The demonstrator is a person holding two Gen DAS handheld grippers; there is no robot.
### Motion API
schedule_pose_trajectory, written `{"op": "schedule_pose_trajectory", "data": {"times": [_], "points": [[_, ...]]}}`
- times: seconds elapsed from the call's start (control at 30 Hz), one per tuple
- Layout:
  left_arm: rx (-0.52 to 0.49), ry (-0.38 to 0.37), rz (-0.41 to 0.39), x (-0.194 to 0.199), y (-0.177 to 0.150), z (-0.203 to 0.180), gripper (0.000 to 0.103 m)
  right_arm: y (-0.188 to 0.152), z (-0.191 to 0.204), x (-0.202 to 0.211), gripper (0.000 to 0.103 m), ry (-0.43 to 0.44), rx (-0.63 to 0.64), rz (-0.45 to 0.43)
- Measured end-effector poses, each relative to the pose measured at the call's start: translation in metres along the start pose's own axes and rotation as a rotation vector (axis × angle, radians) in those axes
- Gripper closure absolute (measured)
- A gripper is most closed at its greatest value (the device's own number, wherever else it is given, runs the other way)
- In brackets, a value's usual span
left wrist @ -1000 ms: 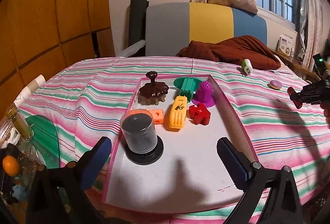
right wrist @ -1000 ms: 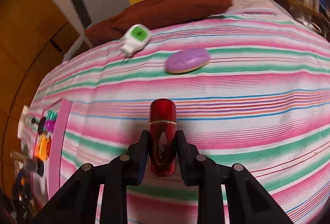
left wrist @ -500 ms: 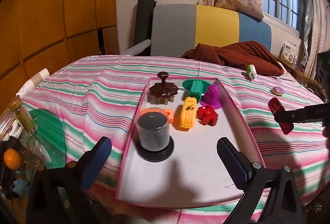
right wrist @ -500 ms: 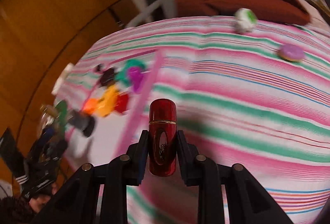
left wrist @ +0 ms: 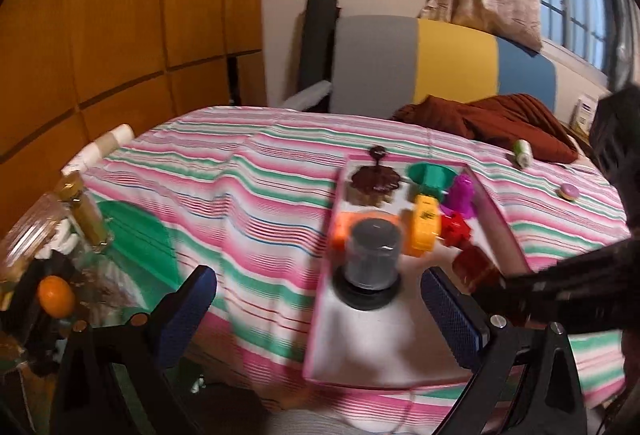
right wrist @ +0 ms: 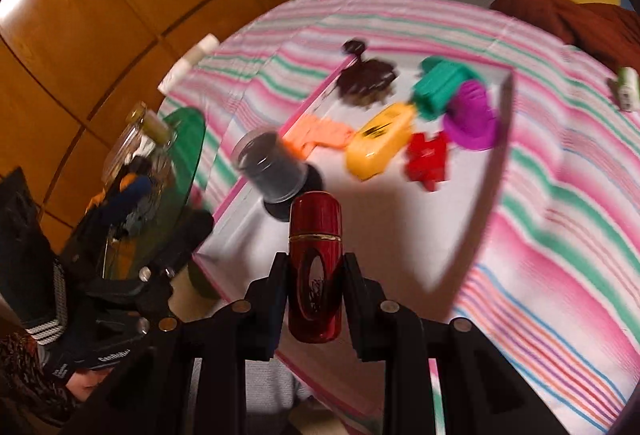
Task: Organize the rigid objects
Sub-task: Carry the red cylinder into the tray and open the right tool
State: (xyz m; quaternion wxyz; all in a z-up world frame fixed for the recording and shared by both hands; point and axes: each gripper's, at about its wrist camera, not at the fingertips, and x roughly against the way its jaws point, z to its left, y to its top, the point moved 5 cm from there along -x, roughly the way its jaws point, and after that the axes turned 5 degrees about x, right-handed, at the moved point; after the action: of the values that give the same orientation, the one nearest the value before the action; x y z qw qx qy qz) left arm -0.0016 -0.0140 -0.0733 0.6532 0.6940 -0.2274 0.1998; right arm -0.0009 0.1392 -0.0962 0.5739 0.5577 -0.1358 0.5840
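Note:
My right gripper (right wrist: 315, 275) is shut on a red bottle (right wrist: 315, 267) and holds it above the near end of the pink-rimmed white tray (right wrist: 400, 219). In the left wrist view the bottle (left wrist: 476, 269) and the right gripper hang over the tray's (left wrist: 384, 347) right side. The tray holds a grey cylinder on a black base (left wrist: 372, 263), a yellow toy (left wrist: 424, 227), an orange piece (left wrist: 344, 231), a red piece (left wrist: 456, 231), a purple piece (left wrist: 462, 197), a green piece (left wrist: 432, 177) and a brown piece (left wrist: 374, 183). My left gripper (left wrist: 320, 311) is open and empty, near the tray's front left.
A striped cloth (left wrist: 240, 195) covers the table. A green-white bottle (left wrist: 522, 153) and a purple disc (left wrist: 569, 191) lie on it at the far right. A glass jar and clutter (left wrist: 52, 255) stand at the left. A brown cloth (left wrist: 500, 119) lies behind.
My right gripper has carried the red bottle left from the open cloth to over the tray's near end. My left gripper has drawn back and shifted left.

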Motion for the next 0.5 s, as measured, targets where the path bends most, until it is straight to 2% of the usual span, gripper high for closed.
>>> {"op": "schedule_pose_trajectory", "data": {"times": [0.2,0.37,0.5], "points": [[0.088,0.073,-0.020,0.000,0.008,0.035,0.000,0.001,0.020,-0.031,0.078,0.036,0.020,0.065],[0.145,0.086,-0.009,0.000,0.007,0.051,0.000,0.001,0.034,-0.044,0.077,0.096,0.008,0.079],[0.148,0.092,-0.015,0.002,0.006,0.052,0.000,-0.003,0.038,-0.040,0.076,0.148,-0.002,0.064]]}}
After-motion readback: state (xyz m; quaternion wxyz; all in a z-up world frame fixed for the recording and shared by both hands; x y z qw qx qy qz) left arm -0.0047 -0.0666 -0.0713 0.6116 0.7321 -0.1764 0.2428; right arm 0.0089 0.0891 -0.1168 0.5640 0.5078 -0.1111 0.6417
